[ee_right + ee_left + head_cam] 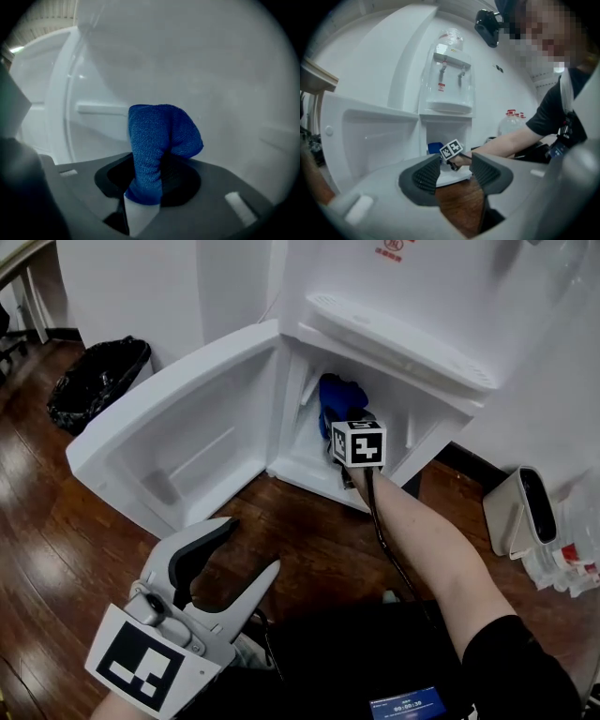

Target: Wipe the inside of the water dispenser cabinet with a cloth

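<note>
The white water dispenser's lower cabinet (302, 448) stands open, its door (178, 442) swung out to the left. My right gripper (154, 177) reaches into the cabinet and is shut on a blue cloth (159, 136), which bunches up above the jaws and faces the white back wall. In the head view the cloth (339, 397) shows just past the gripper's marker cube (358, 443). My left gripper (251, 547) hangs low over the wooden floor in front of the door, open, with nothing between its dark pads (425, 176). Its own view shows the cabinet (446, 133) and the cloth (434, 147) from afar.
A black rubbish bag (98, 381) lies at the far left by the wall. A beige appliance (516, 512) and plastic bags (567, 563) sit on the floor to the right of the dispenser. A large water bottle (512, 125) stands behind my outstretched right arm (422, 540).
</note>
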The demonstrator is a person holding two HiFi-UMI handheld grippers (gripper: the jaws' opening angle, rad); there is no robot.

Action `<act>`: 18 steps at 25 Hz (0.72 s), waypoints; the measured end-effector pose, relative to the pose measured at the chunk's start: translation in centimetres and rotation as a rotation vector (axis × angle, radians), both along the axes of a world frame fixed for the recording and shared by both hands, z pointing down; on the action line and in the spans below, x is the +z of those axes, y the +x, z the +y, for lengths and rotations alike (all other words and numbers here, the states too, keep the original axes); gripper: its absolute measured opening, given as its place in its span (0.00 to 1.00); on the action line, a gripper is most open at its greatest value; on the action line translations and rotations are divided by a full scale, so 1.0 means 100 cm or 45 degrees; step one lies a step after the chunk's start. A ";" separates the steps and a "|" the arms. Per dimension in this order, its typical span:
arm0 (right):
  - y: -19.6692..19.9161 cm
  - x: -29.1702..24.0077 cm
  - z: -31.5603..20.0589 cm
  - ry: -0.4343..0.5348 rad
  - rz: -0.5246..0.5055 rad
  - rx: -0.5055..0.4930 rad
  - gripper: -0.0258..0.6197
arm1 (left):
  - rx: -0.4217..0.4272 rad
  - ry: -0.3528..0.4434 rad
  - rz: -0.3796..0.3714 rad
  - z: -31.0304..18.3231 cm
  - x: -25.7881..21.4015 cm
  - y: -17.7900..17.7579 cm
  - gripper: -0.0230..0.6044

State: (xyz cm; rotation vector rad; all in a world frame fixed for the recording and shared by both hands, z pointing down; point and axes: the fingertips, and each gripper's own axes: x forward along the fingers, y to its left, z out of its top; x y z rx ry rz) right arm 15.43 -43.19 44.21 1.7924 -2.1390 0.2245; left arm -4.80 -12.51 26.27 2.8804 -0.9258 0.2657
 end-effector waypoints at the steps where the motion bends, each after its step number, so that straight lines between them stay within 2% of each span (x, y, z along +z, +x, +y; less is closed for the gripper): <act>1: 0.003 0.006 -0.010 -0.013 0.030 0.012 0.26 | 0.008 -0.001 0.003 0.000 0.001 0.000 0.38; 5: -0.014 0.011 -0.034 0.001 0.085 -0.087 0.26 | 0.017 -0.002 -0.009 0.001 0.010 -0.008 0.38; 8: -0.030 0.012 -0.027 -0.027 0.068 -0.168 0.26 | 0.005 -0.014 -0.024 0.000 0.016 -0.014 0.38; 12: -0.065 0.016 0.023 -0.095 -0.026 -0.362 0.26 | -0.033 -0.051 -0.020 -0.005 0.008 -0.012 0.38; 15: -0.103 0.021 0.084 -0.182 -0.124 -0.600 0.26 | -0.051 -0.006 0.004 -0.008 0.001 -0.009 0.38; 16: -0.115 0.019 0.105 -0.188 -0.147 -0.683 0.26 | -0.054 0.010 0.011 -0.008 -0.001 -0.008 0.38; 18: -0.131 0.009 0.131 -0.095 -0.156 -0.766 0.25 | -0.055 0.021 0.014 -0.006 -0.003 -0.007 0.38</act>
